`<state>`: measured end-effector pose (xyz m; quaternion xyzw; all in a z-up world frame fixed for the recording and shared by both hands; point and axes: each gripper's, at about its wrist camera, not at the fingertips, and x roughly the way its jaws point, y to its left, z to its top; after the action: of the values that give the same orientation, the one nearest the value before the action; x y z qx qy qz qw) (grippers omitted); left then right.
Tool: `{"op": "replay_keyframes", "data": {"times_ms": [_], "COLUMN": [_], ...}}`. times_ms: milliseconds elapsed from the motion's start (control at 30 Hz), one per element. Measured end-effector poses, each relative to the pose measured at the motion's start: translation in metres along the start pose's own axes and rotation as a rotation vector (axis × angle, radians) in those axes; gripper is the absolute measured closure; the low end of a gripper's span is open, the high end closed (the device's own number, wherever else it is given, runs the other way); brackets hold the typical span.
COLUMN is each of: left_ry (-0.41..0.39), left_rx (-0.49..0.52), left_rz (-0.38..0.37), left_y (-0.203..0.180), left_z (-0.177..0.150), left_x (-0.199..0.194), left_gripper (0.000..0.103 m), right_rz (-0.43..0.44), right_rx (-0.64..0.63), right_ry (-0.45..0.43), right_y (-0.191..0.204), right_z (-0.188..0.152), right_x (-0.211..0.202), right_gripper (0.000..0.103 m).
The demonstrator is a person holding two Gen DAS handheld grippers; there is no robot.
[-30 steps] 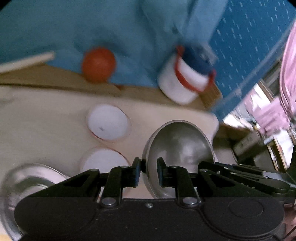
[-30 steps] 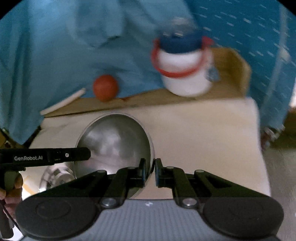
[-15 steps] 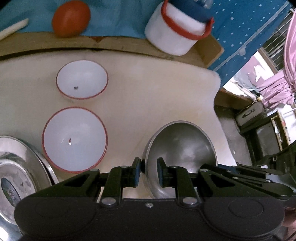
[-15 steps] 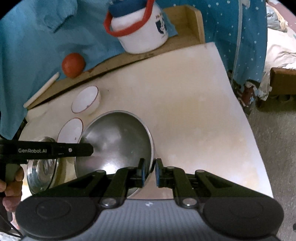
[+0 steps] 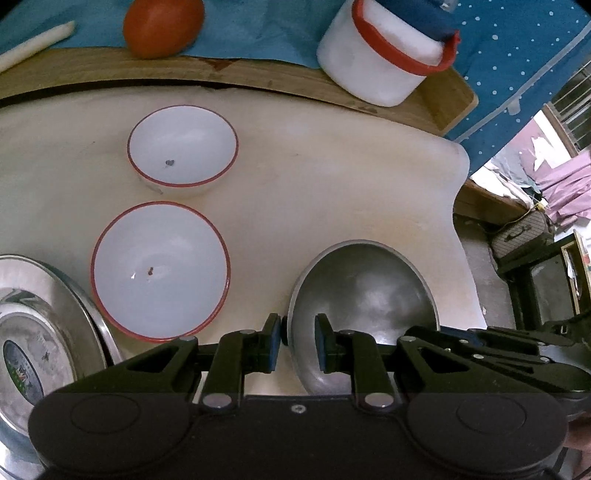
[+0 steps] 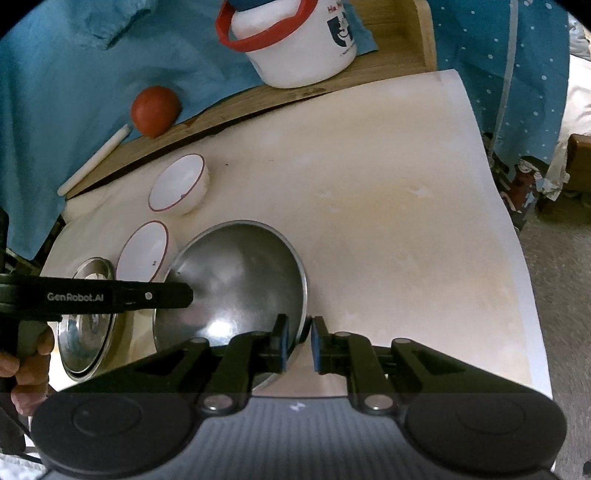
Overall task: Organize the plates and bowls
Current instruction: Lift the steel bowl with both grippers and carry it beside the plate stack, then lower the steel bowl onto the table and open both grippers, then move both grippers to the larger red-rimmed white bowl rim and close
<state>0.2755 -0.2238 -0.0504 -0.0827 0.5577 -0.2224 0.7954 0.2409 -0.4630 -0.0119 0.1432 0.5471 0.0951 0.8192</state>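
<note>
Both grippers hold one steel bowl [image 5: 364, 291] by its rim above the cream table. My left gripper [image 5: 298, 341] is shut on the bowl's left rim. My right gripper [image 6: 298, 343] is shut on the right rim of the same bowl [image 6: 240, 284]. A larger white bowl with a red rim [image 5: 159, 269] and a smaller one [image 5: 183, 146] stand on the table to the left. A steel plate [image 5: 33, 332] lies at the far left; it also shows in the right wrist view [image 6: 88, 325].
A wooden shelf [image 5: 258, 79] runs along the table's far edge. It carries a white jar with a red band [image 5: 384, 55], a red tomato [image 5: 162, 26] and a white stick [image 5: 33, 44]. Blue cloth hangs behind. The table's right edge [image 6: 517, 240] drops to the floor.
Both grippers have tilted down with the steel bowl, so the table, white bowls and steel plate have come into full view. Both grips on the bowl's rim are unchanged.
</note>
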Motion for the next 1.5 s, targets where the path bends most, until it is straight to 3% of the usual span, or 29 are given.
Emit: {"op": "replay_keyframes", "data": {"times_ms": [433,600,733,800,967,1133,1300,1500], "left_ry": [-0.021,-0.049,-0.077,-0.095,-0.139,-0.156,-0.141,-0.092], "left_rx": [0.059,0.112,0.159,0.177,0.201,0.2,0.216,0.323], "left_rz": [0.059,0.073,0.083,0.086,0.085,0.084,0.092,0.121], "left_y": [0.001,-0.003,-0.002,0.001,0.016,0.037,0.065,0.095], "left_z": [-0.001,0.0,0.002,0.004,0.01,0.018,0.029,0.047], "left_x": [-0.02,-0.038,-0.055,-0.063,-0.08,-0.09,-0.093,-0.088], "left_gripper": [0.064,0.046,0.036,0.023,0.002,0.001,0.001,0.001], "right_rz": [0.01,0.012,-0.006,-0.014,-0.025,-0.038,-0.057,-0.035], "right_rx": [-0.004,-0.029,-0.018,-0.009,0.013,0.013,-0.005,-0.06], "right_ry": [-0.019,-0.05,-0.082,-0.103,-0.144,-0.181,-0.21,-0.208], "right_y": [-0.006,-0.005,-0.006,-0.004,0.004,0.018,0.036,0.067], "right_z": [-0.003,-0.006,-0.005,-0.005,-0.002,0.004,0.007,0.007], "right_x": [-0.004,-0.013,-0.022,-0.026,-0.033,-0.037,-0.036,-0.031], "right_gripper": [0.076,0.071,0.048,0.038,0.013,0.001,0.0,0.0]}}
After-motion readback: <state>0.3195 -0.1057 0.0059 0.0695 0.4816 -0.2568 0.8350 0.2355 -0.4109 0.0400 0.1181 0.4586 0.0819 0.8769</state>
